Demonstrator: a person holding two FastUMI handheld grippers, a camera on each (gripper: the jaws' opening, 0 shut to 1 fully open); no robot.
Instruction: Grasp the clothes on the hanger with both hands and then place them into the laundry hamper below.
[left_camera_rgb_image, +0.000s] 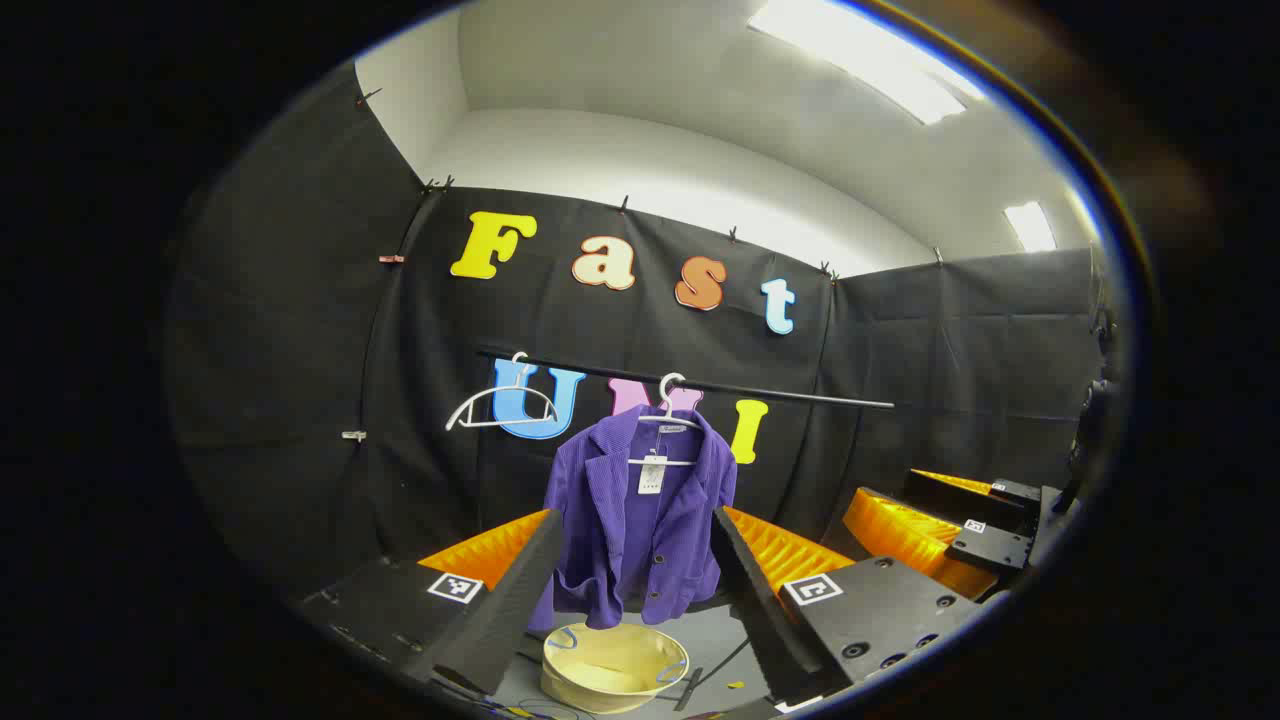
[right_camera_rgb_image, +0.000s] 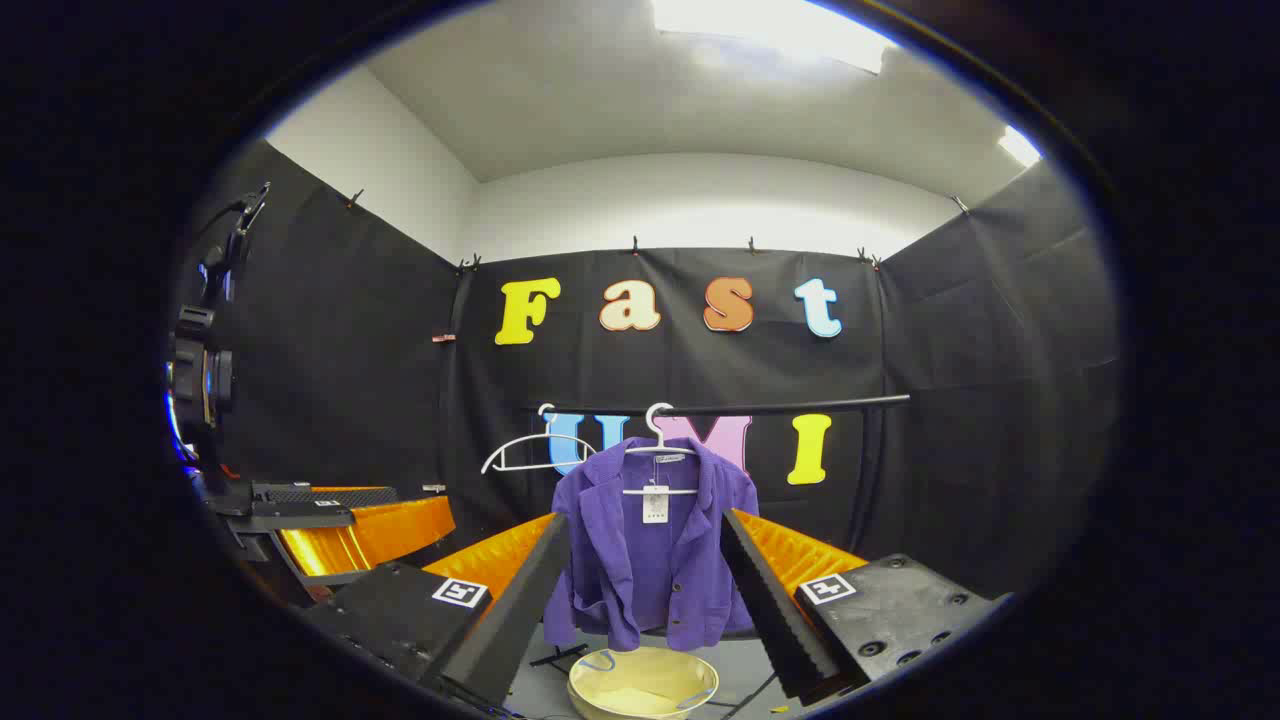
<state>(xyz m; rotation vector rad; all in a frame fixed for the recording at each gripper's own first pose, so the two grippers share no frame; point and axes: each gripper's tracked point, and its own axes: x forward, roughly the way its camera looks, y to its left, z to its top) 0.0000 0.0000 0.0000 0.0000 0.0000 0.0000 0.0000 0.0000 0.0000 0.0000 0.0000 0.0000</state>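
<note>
Purple jacket (left_camera_rgb_image: 640, 520) hangs on white hanger (left_camera_rgb_image: 668, 412) from rail (left_camera_rgb_image: 700, 385), above cream hamper (left_camera_rgb_image: 612, 665). Left claw (left_camera_rgb_image: 640, 600) and right claw (right_camera_rgb_image: 645, 600) both spread, empty, well short. Soft, light, floppy; probably pinch each shoulder.

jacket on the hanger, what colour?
Purple, on the jacket; clearest in the right gripper view.

I hold my left gripper (left_camera_rgb_image: 635, 590) level and pointing forward, its two fingers spread wide apart with nothing between them. My right gripper (right_camera_rgb_image: 640, 600) sits the same way, fingers parted and empty. In the left gripper view my right gripper (left_camera_rgb_image: 960, 525) shows off to the right, apart from the left.
</note>
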